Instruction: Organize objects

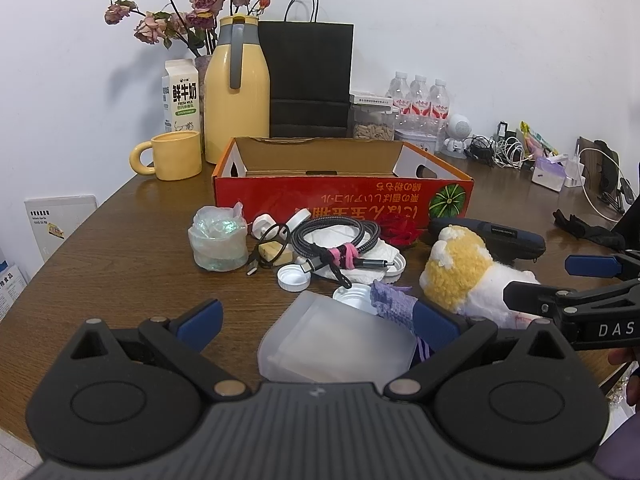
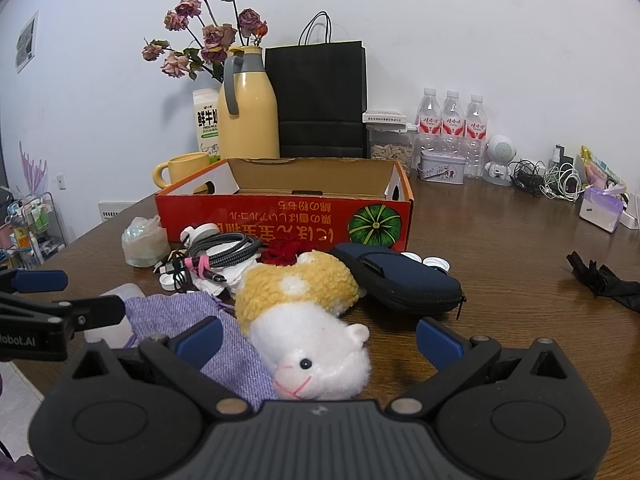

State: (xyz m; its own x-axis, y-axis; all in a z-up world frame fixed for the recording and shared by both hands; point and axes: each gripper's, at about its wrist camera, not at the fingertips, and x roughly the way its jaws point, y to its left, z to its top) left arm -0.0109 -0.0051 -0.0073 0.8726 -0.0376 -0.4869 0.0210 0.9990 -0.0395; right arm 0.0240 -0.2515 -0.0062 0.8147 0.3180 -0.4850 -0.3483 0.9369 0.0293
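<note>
An open red cardboard box (image 1: pixel 340 196) (image 2: pixel 280 216) stands mid-table, empty inside. In front of it lies clutter: a coiled braided cable (image 1: pixel 336 240) (image 2: pixel 224 252), white caps (image 1: pixel 294 278), a bagged clear cup (image 1: pixel 218 240) (image 2: pixel 144 244), a dark blue zip case (image 1: pixel 488 236) (image 2: pixel 400 280), a yellow-and-white plush toy (image 1: pixel 460 276) (image 2: pixel 304 320), a purple cloth (image 1: pixel 394 304) (image 2: pixel 192 320) and a frosted plastic box (image 1: pixel 336 340). My left gripper (image 1: pixel 316 320) is open around the frosted box. My right gripper (image 2: pixel 320 336) is open around the plush toy.
At the back stand a yellow jug (image 1: pixel 236 88), a yellow mug (image 1: pixel 172 156), a milk carton (image 1: pixel 180 96), dried flowers (image 1: pixel 184 8), a black paper bag (image 1: pixel 308 80), water bottles (image 1: pixel 418 100) and tangled chargers (image 1: pixel 500 148). A black item (image 2: pixel 604 280) lies at the right.
</note>
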